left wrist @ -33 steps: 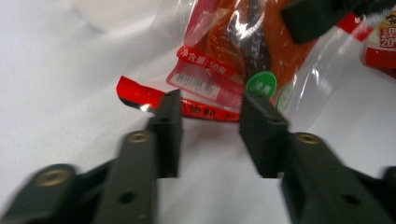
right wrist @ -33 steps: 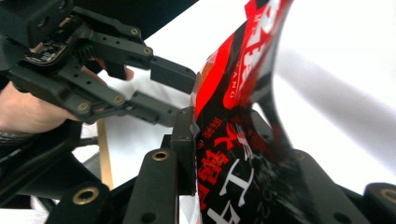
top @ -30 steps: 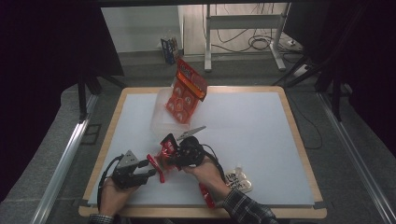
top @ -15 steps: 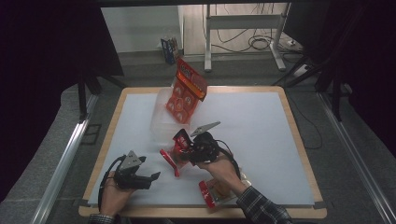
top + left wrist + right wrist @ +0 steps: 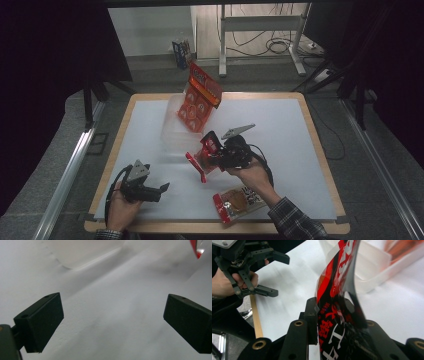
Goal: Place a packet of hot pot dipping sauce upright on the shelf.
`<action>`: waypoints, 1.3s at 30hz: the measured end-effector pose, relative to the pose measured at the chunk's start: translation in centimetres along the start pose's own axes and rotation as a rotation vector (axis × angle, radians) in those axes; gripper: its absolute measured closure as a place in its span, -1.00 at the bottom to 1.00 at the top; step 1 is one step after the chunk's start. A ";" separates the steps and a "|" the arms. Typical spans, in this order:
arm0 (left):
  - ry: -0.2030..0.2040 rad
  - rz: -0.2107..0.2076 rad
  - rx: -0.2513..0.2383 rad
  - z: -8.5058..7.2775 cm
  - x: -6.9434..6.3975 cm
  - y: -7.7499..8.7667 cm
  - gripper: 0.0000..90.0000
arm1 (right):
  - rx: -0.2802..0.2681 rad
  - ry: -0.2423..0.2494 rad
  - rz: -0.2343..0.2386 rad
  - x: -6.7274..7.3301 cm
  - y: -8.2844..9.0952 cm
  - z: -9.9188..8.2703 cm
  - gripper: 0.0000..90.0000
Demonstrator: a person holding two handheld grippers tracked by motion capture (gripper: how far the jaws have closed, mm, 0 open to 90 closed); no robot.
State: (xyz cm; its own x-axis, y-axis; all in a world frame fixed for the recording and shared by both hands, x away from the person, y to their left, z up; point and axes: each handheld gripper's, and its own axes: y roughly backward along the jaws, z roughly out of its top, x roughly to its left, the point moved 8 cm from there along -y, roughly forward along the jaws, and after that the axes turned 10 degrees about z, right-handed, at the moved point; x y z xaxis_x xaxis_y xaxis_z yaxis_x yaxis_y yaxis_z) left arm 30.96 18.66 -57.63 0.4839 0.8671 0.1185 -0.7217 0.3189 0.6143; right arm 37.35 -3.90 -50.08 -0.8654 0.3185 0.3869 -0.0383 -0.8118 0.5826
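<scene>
A red and black snack packet (image 5: 337, 290) stands upright in my right gripper (image 5: 329, 307), whose jaws are shut on its lower part. In the high view that gripper (image 5: 210, 151) holds the packet (image 5: 197, 164) just above the middle of the white table (image 5: 280, 130). My left gripper (image 5: 162, 189) rests near the front left edge, held by a hand, jaws wide open. Its own view shows the gripper (image 5: 112, 322) with nothing but bare table between the jaws. In the right gripper view the left gripper (image 5: 275, 275) lies off to the upper left, open.
A clear plastic container (image 5: 172, 127) sits behind the grippers, with a tall red snack bag (image 5: 200, 97) leaning out of it. Another packet with an orange picture (image 5: 240, 200) lies flat near the front edge, by the right forearm. A wooden rim (image 5: 320, 145) frames the table.
The right gripper has carried the red packet up and away from the left gripper, toward the container. The left gripper has stayed near the front edge, now apart from the packet.
</scene>
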 end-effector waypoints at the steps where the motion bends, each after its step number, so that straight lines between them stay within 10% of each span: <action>1: 0.000 0.000 0.003 0.0 0.0 0.0 -0.94 | -0.001 -0.001 -0.009 -0.2 0.4 0.0 0.56; 21: 0.002 -0.004 0.010 -0.1 0.0 -0.1 -0.94 | -0.032 -0.007 -0.113 -3.7 4.6 1.7 0.56; 39: -0.007 -0.009 0.024 -0.2 -0.1 -0.3 -0.94 | 0.003 0.070 -0.126 -4.8 2.6 4.9 0.56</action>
State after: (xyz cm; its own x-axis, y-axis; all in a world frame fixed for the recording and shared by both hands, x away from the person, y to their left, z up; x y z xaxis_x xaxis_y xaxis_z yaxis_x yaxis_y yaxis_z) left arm 31.03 18.56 -57.99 0.4938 0.8615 0.1179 -0.7052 0.3174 0.6340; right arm 43.86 -5.12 -46.97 -0.8865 0.3828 0.2599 -0.1475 -0.7663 0.6254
